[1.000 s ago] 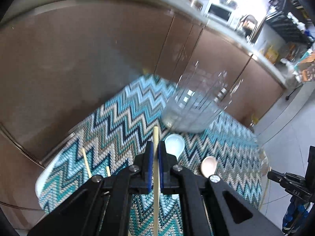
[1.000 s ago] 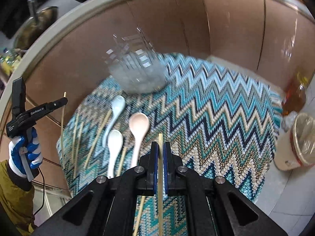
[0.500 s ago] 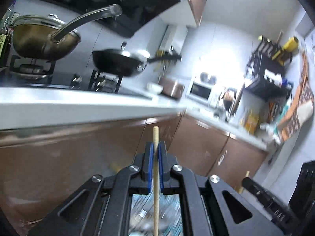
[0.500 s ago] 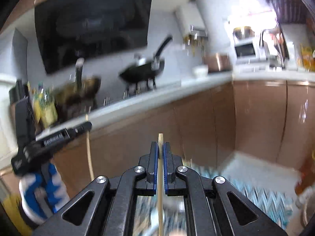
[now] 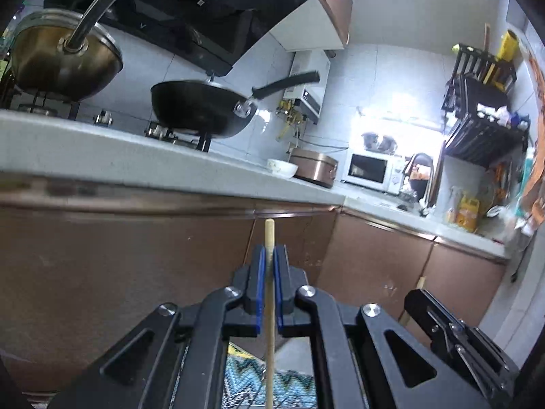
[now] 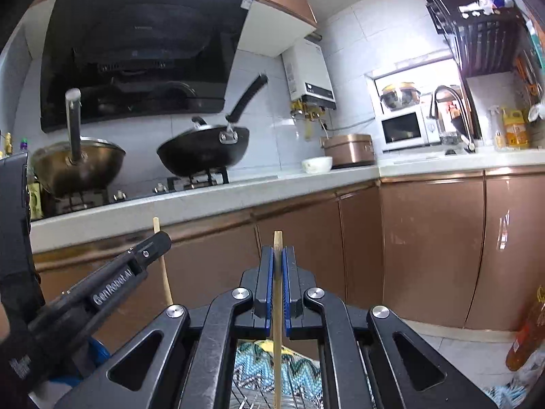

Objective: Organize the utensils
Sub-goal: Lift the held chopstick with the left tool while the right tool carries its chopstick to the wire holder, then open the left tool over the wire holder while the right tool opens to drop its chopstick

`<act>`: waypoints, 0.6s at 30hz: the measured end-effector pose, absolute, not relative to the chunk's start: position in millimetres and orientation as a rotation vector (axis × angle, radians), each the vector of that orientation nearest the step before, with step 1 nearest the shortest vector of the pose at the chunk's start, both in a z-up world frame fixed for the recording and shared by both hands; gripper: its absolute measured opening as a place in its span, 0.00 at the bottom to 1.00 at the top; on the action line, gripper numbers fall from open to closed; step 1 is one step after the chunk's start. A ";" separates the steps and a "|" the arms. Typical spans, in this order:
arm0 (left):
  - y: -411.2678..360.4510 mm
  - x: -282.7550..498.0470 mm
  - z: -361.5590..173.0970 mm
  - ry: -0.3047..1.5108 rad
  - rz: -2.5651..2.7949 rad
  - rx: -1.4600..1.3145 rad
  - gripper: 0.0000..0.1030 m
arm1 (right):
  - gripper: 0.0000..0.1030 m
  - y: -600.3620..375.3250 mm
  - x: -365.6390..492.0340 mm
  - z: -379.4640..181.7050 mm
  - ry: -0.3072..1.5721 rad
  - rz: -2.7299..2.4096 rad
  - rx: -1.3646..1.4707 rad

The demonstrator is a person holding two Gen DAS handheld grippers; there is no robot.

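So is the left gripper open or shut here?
Shut on a chopstick: the left gripper has its blue-lined jaws pressed against the stick, which stands upright between them.

black wok and a brassy pot on the stove, white bowl beside a copper rice cooker, microwave further along the counter.

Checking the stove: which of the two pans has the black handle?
The black wok, nearer the white bowl; the brass-coloured pan has a metal handle.

Both wrist views face near-level toward counter — share wok, microwave.
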State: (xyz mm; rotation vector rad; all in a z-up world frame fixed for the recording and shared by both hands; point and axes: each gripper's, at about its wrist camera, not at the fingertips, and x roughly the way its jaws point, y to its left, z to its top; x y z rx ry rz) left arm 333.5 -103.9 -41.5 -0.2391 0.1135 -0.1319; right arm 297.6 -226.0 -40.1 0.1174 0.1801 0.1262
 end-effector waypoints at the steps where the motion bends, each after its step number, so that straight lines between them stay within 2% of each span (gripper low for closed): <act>1: -104.9 336.9 -51.6 0.126 -0.124 -0.239 0.05 | 0.05 -225.2 298.7 -47.1 0.186 0.121 0.111; 5: -100.9 339.8 -76.2 0.152 -0.098 -0.247 0.07 | 0.05 -219.0 297.5 -72.4 0.215 0.110 0.061; 6: -100.4 339.0 -81.0 0.165 -0.096 -0.247 0.10 | 0.05 -219.2 296.0 -77.0 0.225 0.108 0.056; 7: -100.0 337.2 -82.6 0.170 -0.093 -0.247 0.18 | 0.08 -219.8 294.1 -79.3 0.230 0.108 0.057; 9: -98.5 331.7 -83.0 0.179 -0.089 -0.250 0.30 | 0.20 -222.8 287.4 -79.5 0.235 0.108 0.070; 10: -98.0 329.7 -80.6 0.179 -0.089 -0.251 0.35 | 0.29 -224.9 282.9 -77.7 0.236 0.107 0.078; 11: -95.7 323.8 -79.2 0.179 -0.087 -0.251 0.37 | 0.33 -225.4 279.8 -76.6 0.236 0.107 0.080; 18: -85.4 286.5 -54.1 0.212 -0.099 -0.226 0.45 | 0.37 -225.2 244.4 -58.6 0.261 0.109 0.093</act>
